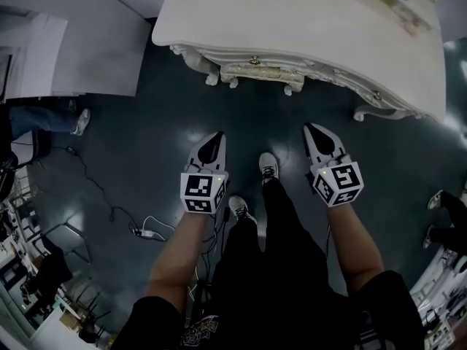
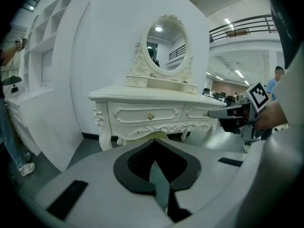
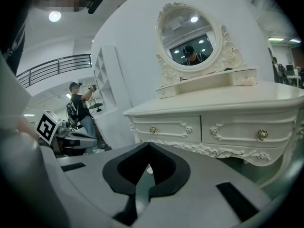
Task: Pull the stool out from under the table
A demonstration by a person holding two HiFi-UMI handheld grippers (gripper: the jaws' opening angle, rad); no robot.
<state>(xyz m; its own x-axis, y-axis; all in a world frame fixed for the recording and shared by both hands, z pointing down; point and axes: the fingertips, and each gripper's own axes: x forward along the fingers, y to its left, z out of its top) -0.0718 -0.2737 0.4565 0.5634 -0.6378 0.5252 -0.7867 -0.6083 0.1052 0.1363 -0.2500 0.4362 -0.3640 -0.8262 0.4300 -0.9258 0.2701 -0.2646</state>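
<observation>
A white carved dressing table [image 1: 306, 28] stands ahead of me, with its drawer front [image 2: 147, 115] facing me. The stool is mostly hidden under it; only a few cream legs [image 1: 288, 89] and a yellowish edge [image 2: 159, 136] show below the carved apron. My left gripper [image 1: 214, 138] hangs shut over the dark floor, well short of the table, with nothing between its jaws. My right gripper [image 1: 314, 130] is level with it on the right, also shut and empty. Each gripper view looks over its own closed jaws, the left [image 2: 154, 163] and the right [image 3: 145, 172], toward the table.
An oval mirror [image 3: 192, 37] stands on the tabletop. A white shelf unit [image 1: 73, 49] stands at the left, with a bystander's leg and shoe [image 1: 82, 121] beside it. Cables [image 1: 146, 232] trail on the floor at lower left. My own shoes [image 1: 268, 166] are between the grippers.
</observation>
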